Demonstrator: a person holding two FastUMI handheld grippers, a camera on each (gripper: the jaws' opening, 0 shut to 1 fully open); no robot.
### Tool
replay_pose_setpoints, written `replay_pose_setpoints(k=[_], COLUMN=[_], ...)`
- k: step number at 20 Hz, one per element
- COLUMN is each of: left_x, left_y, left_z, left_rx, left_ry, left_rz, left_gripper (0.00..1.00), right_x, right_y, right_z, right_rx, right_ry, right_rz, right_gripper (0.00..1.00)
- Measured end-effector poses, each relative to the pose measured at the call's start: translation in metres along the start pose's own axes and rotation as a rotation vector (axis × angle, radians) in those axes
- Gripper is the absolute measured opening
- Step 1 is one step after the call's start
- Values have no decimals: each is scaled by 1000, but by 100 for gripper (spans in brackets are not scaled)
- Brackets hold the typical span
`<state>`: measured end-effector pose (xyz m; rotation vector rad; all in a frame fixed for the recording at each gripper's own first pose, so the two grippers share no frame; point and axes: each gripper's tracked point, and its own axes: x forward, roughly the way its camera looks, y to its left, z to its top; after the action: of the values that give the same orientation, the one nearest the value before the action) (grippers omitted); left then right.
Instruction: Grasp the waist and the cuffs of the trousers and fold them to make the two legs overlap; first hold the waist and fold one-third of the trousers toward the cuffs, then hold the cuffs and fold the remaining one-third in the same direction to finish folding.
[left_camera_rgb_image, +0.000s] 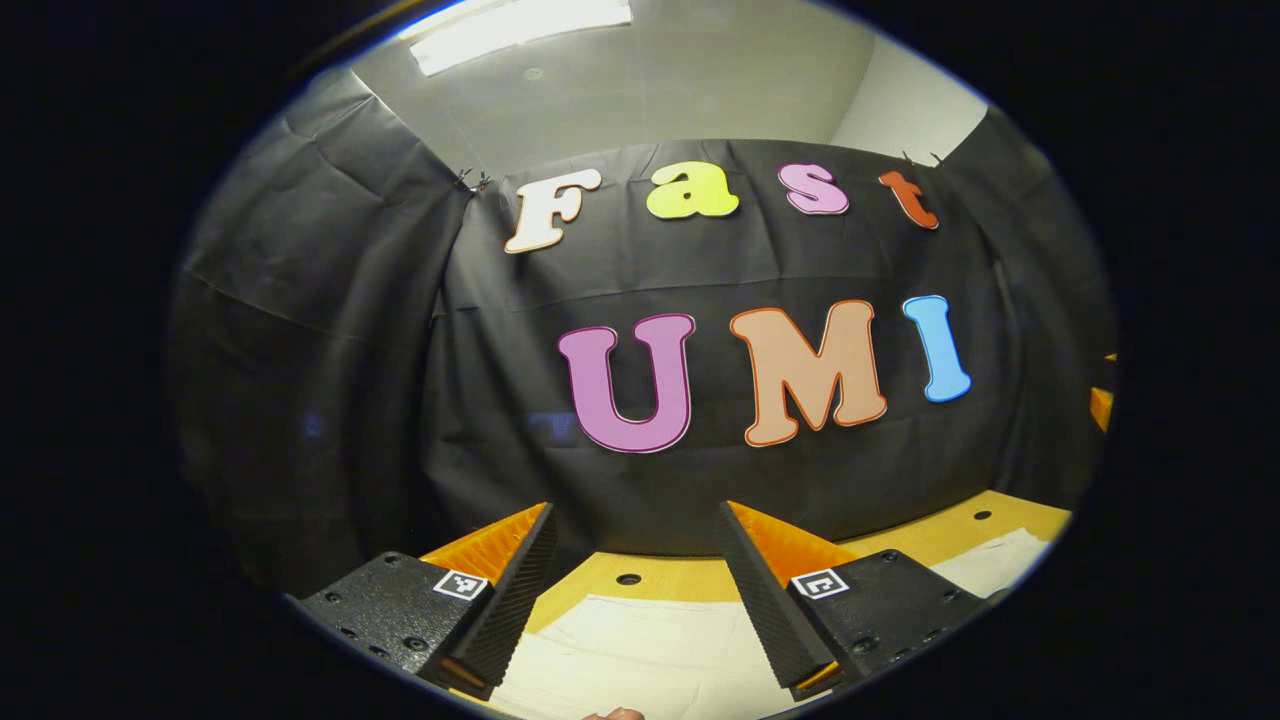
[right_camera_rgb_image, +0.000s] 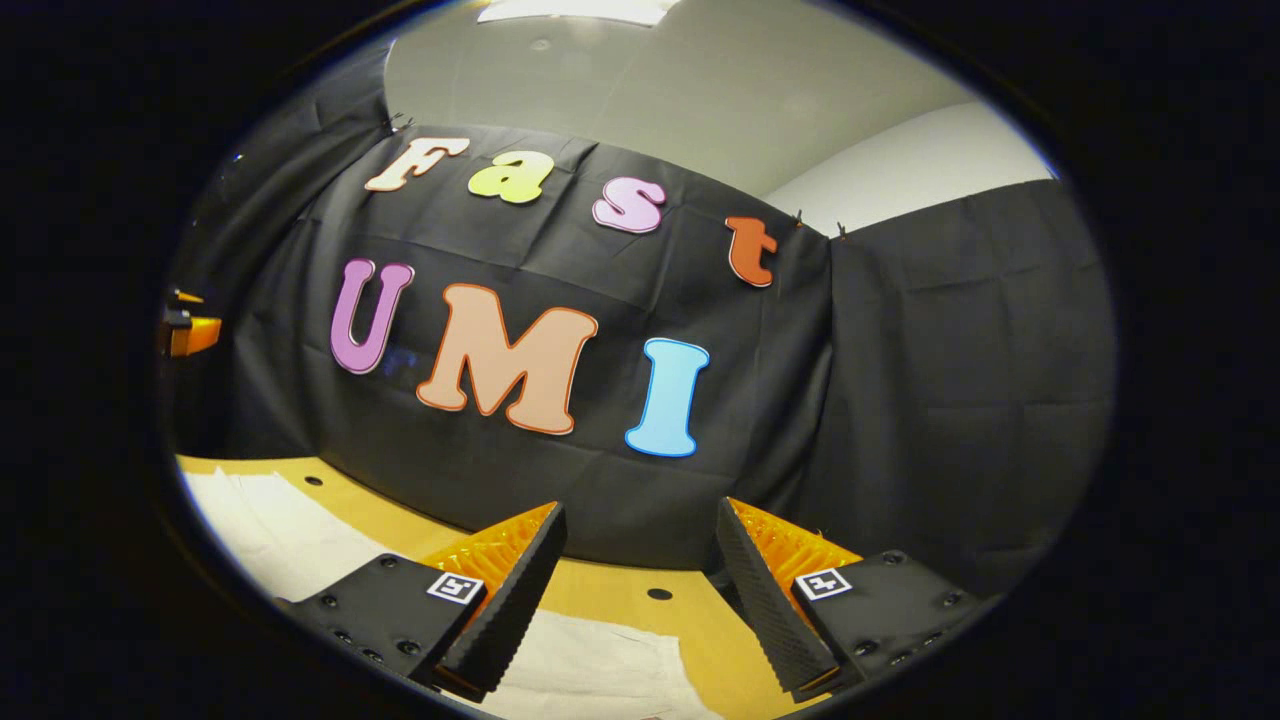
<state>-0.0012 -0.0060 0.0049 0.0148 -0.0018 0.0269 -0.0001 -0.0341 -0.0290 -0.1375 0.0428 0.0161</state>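
we are holding the left gripper (left_camera_rgb_image: 640, 520) wide open above the table (left_camera_rgb_image: 690, 578), gripping nothing, with the pale trousers (left_camera_rgb_image: 640, 655) lying flat below and between its fingers. we are keeping the right gripper (right_camera_rgb_image: 640, 520) spread wide too, empty, over the table's (right_camera_rgb_image: 610, 585) edge, the trousers (right_camera_rgb_image: 590, 660) lying beneath it and stretching off to the left.

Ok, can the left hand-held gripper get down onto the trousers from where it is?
Probably yes: the left hand-held gripper is open above the trousers lying flat on the table, with nothing between them.
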Motion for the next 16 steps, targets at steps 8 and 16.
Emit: replay_pose_setpoints(k=[8,16], left_x=[3,3], left_y=[-8,-17], left_z=[-5,-17], left_rx=[-4,-4], left_ry=[11,37], left_rz=[10,25], left_gripper=[94,94], right_x=[-11,-44], right_y=[-18,-18], right_z=[-50,-124], right_rx=[-230,-496], right_ry=[73,180], right_rz=[79,261], right_gripper=[98,97])
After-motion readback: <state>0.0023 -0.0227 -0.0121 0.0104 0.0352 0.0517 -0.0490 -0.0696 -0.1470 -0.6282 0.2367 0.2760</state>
